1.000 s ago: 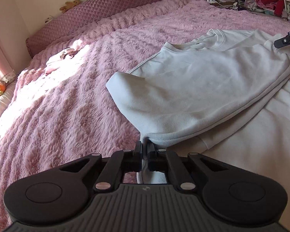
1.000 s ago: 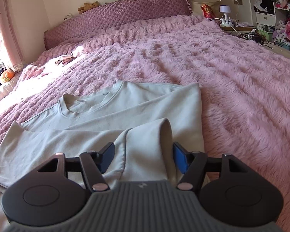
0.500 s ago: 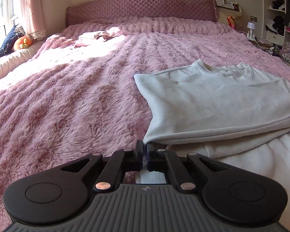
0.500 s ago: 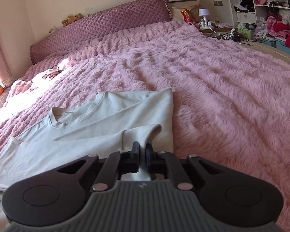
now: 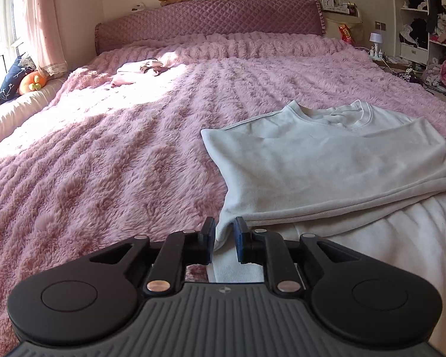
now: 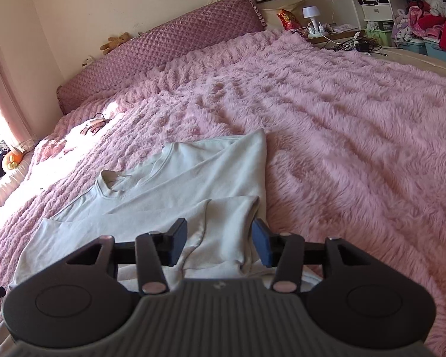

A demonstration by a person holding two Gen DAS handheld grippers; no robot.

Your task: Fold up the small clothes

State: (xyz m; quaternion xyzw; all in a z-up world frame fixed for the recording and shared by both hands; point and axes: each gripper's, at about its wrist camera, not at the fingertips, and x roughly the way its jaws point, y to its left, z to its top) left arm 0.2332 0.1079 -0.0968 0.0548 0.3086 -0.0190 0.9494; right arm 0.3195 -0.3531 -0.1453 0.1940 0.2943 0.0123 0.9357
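A pale grey-white sweatshirt (image 5: 327, 160) lies partly folded on the fluffy pink bed cover (image 5: 119, 163), its neck toward the headboard. My left gripper (image 5: 224, 239) is open by a narrow gap, with the folded near-left corner of the sweatshirt lying loose between its fingers. In the right wrist view the sweatshirt (image 6: 193, 184) lies with a sleeve folded across the body. My right gripper (image 6: 220, 242) is wide open over the sleeve cuff near the sweatshirt's right edge.
A quilted purple headboard (image 5: 208, 20) stands at the far end. A small pink garment (image 5: 139, 70) lies near it in the sunlight. Cushions and an orange toy (image 5: 32, 81) sit at the left edge. Shelves of clothes (image 6: 416, 20) stand at the right.
Both grippers were shut on the sweatshirt half a second ago and have opened. The left one opened a little, the right one wide. The cloth lies flat where it was let go.
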